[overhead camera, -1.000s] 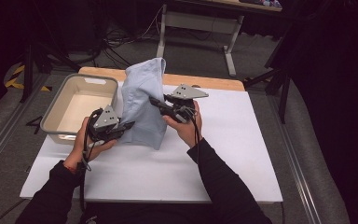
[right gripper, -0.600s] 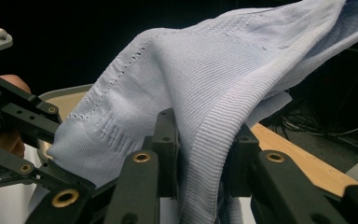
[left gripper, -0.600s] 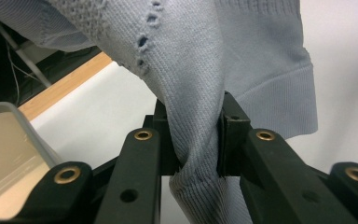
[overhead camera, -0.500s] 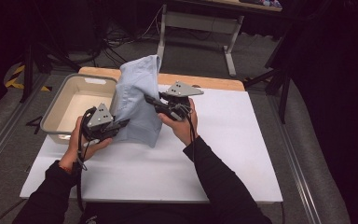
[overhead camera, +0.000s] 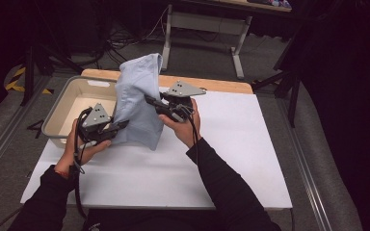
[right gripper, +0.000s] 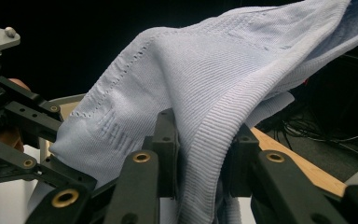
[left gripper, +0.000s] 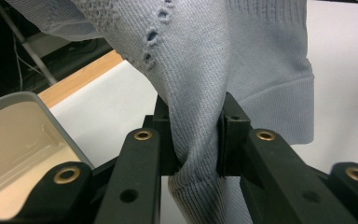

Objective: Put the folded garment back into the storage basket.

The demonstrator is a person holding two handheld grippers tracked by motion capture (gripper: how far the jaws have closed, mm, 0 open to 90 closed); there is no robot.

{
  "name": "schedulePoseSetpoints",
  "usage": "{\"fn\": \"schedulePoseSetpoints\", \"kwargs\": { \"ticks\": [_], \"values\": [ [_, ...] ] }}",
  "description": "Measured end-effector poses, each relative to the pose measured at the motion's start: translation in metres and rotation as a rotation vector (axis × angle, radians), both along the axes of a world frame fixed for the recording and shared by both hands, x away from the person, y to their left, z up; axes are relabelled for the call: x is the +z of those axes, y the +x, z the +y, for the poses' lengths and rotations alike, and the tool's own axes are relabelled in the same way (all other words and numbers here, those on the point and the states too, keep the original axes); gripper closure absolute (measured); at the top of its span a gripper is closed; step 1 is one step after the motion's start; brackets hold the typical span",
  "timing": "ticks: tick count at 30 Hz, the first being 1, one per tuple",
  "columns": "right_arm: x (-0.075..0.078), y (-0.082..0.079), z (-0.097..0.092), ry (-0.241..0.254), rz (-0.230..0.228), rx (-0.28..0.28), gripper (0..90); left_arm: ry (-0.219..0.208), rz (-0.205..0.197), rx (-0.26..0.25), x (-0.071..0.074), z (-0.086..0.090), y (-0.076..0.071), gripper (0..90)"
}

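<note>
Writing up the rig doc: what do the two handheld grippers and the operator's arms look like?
Both the left gripper and the right gripper are black linkage frames with brass-coloured pivot bushings and blocky black jaws. Each carries a grey three-cornered plate dotted with small holes on top. A black cable trails from each, looping down past the wrist. The person wears long dark sleeves down to the wrists; no gloves.

Beyond my white worktop (overhead camera: 231,159) I see grey carpet floor (overhead camera: 197,57), a metal-legged desk (overhead camera: 202,21), and darkness.
</note>
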State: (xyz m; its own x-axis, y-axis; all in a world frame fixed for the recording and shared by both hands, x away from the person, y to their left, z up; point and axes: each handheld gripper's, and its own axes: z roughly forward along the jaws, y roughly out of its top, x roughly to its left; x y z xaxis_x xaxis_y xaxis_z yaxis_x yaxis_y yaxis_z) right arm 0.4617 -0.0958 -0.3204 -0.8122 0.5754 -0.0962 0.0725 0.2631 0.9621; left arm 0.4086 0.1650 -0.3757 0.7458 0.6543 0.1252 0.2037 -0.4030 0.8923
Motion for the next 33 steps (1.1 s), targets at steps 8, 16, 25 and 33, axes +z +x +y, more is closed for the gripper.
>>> {"fn": "schedulePoseSetpoints", "kwargs": {
  "ticks": [8, 16, 25, 33],
  "values": [
    [0.001, 0.004, 0.016, -0.002, -0.003, 0.009, 70.9, 0.032, 0.019, 0.011, 0.007, 0.017, 0.001, 74.3],
    [0.004, 0.009, 0.035, -0.005, -0.013, 0.021, 71.0, 0.01, 0.039, 0.023, 0.012, 0.036, 0.005, 74.4],
    [0.007, 0.017, 0.055, -0.003, -0.012, 0.028, 71.0, 0.042, 0.047, 0.039, 0.019, 0.051, 0.007, 74.5],
    [0.009, 0.021, 0.071, -0.002, -0.009, 0.038, 71.0, 0.068, 0.044, 0.058, 0.024, 0.064, 0.006, 74.3]
  ]
}}
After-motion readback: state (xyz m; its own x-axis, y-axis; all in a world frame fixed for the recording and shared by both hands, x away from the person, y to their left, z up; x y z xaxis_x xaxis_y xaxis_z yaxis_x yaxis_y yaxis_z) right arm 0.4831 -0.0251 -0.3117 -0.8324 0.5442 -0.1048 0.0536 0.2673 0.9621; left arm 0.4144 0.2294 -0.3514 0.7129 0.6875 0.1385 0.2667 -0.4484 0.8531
